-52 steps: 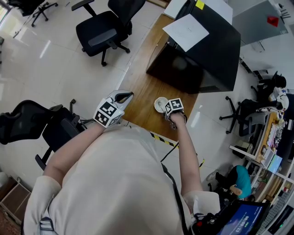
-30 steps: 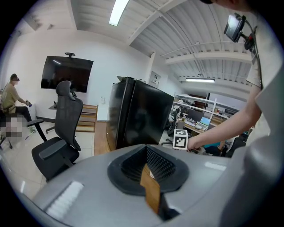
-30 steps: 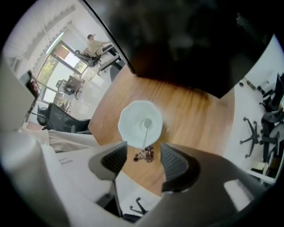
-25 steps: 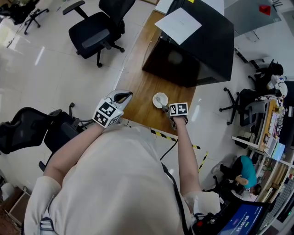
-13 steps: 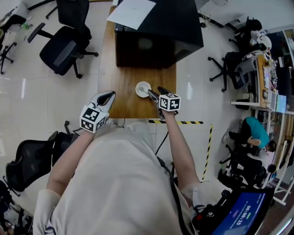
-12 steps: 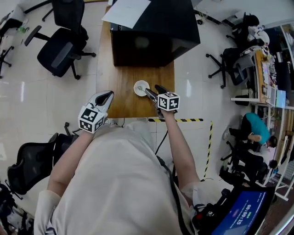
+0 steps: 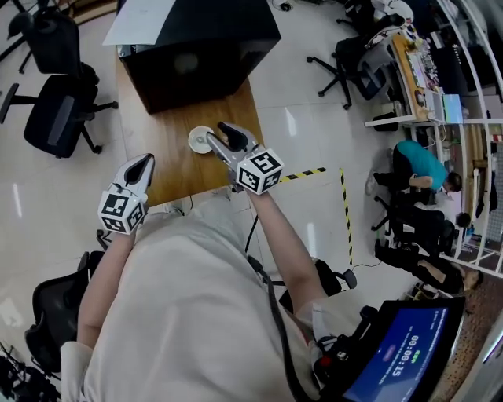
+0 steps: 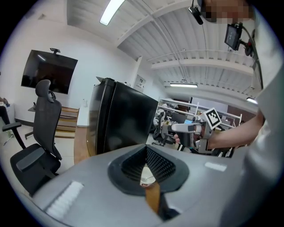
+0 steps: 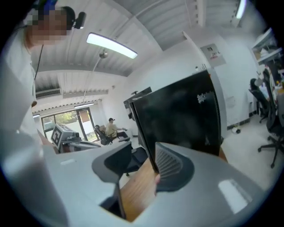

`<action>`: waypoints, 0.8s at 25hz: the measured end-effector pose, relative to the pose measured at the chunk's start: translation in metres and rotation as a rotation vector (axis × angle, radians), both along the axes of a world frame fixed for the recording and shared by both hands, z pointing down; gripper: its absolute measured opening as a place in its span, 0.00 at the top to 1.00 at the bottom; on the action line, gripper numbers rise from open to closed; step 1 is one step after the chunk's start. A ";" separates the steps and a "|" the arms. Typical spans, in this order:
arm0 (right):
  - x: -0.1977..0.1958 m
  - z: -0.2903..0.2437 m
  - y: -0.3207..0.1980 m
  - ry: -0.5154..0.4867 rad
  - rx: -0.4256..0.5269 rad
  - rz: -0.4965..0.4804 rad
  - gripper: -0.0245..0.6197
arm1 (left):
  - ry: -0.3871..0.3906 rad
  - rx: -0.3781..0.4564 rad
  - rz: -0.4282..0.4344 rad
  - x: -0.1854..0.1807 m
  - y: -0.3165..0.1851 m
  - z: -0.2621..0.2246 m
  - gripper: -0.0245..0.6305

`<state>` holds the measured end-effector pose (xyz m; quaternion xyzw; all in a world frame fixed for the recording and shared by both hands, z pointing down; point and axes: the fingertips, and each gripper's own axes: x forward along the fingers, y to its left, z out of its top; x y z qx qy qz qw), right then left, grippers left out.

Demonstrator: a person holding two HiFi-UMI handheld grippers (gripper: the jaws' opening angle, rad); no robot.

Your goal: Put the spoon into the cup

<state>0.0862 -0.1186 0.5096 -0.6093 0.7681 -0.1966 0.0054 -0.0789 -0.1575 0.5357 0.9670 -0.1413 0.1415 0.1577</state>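
The right gripper [image 7: 220, 135] has lifted away from the cup [image 7: 191, 140] since a second ago, when it pointed down at the cup's near side. It now reaches almost level above it, and its jaws have just been closing to a middling gap with nothing between them, only bare wood showing through. Nearest the person, the left gripper [image 7: 144, 163] has kept its place at the near edge of the wooden table [image 7: 169, 161]. Its jaws are drawn together at the tips and hold nothing. Just beyond the right gripper's tips the white cup stands on the table, and the small grey shape inside it appears to be the spoon [image 7: 203, 142]. Farther back a large black box [image 7: 204, 47] fills the table's far end with a sheet of paper [image 7: 141, 20] on top.
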 end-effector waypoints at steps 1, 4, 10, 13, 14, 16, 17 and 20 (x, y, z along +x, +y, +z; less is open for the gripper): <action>0.001 -0.006 0.002 0.022 0.018 0.010 0.71 | 0.009 -0.002 -0.005 0.000 -0.001 -0.002 0.96; 0.006 -0.019 0.007 0.071 0.048 0.047 0.72 | 0.037 -0.016 -0.032 -0.003 -0.007 -0.006 0.96; 0.010 -0.024 0.010 0.090 0.034 0.159 0.72 | 0.072 -0.082 -0.075 -0.015 -0.012 0.002 0.96; 0.003 -0.030 0.018 0.109 0.015 0.168 0.72 | 0.072 -0.128 -0.064 -0.012 0.000 0.007 0.96; 0.002 -0.033 0.021 0.114 0.013 0.167 0.73 | 0.070 -0.137 -0.052 -0.008 0.004 0.008 0.96; 0.002 -0.037 0.027 0.113 0.018 0.167 0.73 | 0.066 -0.138 -0.025 0.000 0.013 0.009 0.96; 0.004 -0.038 0.030 0.106 0.025 0.168 0.73 | 0.066 -0.133 -0.014 0.004 0.017 0.009 0.96; 0.009 -0.044 0.036 0.082 0.056 0.162 0.74 | 0.066 -0.109 -0.007 0.013 0.022 0.006 0.96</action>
